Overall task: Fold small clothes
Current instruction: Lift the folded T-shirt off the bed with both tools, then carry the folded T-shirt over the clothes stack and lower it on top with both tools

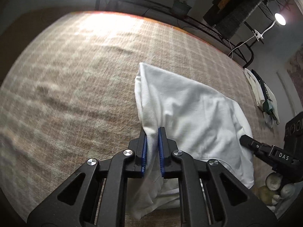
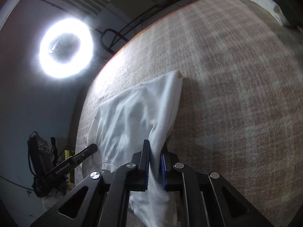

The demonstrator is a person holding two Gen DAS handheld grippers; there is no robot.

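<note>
Left wrist view shows our left gripper [image 1: 152,132] and right gripper [image 2: 155,147] both pinching near edges of the soft white cotton garment [image 1: 189,109], which stretches toward twelve o'clock across the beige checked blanket [image 1: 75,75].

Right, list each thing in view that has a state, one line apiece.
left gripper: shut on the white garment
right gripper: shut on the white garment
white garment: partly lifted, draped between both grippers
ring light: on
desk lamp: on
other clothes: piled at the bed's edge
</note>
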